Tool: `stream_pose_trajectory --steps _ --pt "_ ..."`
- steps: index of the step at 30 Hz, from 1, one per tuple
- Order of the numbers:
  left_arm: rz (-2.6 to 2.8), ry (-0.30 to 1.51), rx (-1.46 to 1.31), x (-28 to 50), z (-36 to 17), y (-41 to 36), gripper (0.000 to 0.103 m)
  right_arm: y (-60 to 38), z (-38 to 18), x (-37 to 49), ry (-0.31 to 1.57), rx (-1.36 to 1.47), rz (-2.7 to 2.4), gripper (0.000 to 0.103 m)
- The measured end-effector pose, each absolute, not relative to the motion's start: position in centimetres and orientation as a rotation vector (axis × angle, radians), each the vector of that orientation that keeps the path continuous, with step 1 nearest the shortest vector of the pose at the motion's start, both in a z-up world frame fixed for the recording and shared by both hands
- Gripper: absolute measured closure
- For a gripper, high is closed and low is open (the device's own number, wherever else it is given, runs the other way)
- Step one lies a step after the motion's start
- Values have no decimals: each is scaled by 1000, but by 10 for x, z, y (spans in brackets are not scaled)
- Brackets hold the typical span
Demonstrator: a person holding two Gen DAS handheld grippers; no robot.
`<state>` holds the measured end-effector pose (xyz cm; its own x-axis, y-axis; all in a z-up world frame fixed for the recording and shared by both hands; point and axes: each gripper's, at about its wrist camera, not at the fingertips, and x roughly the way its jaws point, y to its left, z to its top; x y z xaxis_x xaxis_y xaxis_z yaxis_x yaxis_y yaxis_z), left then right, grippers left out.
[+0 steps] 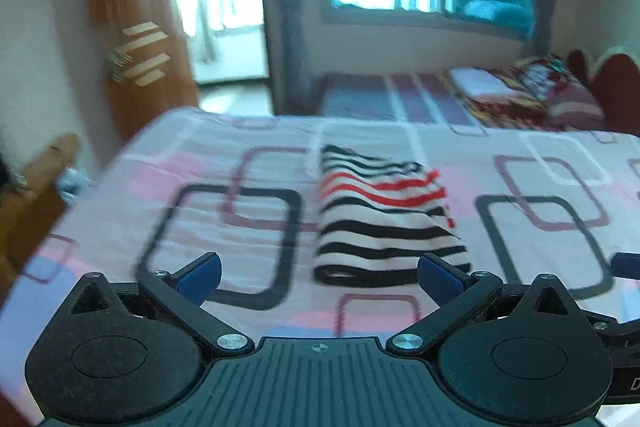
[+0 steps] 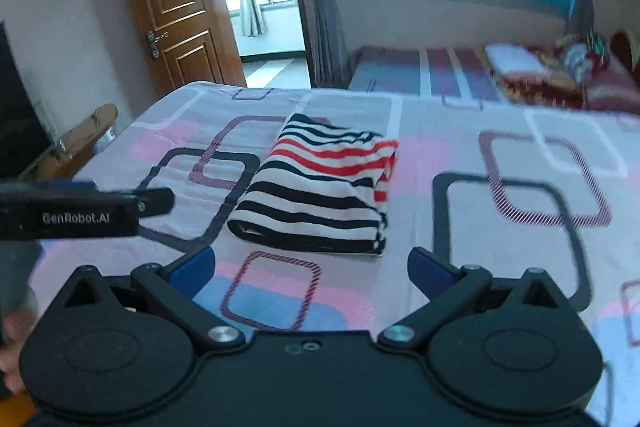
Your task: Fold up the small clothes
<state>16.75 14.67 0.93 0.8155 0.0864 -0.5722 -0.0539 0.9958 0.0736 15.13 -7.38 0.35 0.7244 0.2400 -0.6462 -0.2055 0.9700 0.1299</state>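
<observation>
The striped shirt (image 2: 320,183) is folded into a neat rectangle and lying flat on the bed (image 2: 460,155), roughly mid-sheet and closer to the far edge than the near one, a bit toward the left side. Both hand-held grippers are up off it. The right hand-held gripper (image 2: 312,273) has its blue fingers spread wide with nothing between them, and the left hand-held gripper (image 1: 318,277) is the same, wide apart and empty. Wooden door (image 2: 176,7) in the back.
</observation>
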Motion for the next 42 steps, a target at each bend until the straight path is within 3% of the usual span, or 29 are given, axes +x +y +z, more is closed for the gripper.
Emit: stream_pose_trajectory --steps 20,42 --pt "93 660 -8 37 17 105 0 -103 23 43 669 10 8 1" --pt "119 672 -4 8 17 115 0 -94 27 8 639 -31 -18 1"
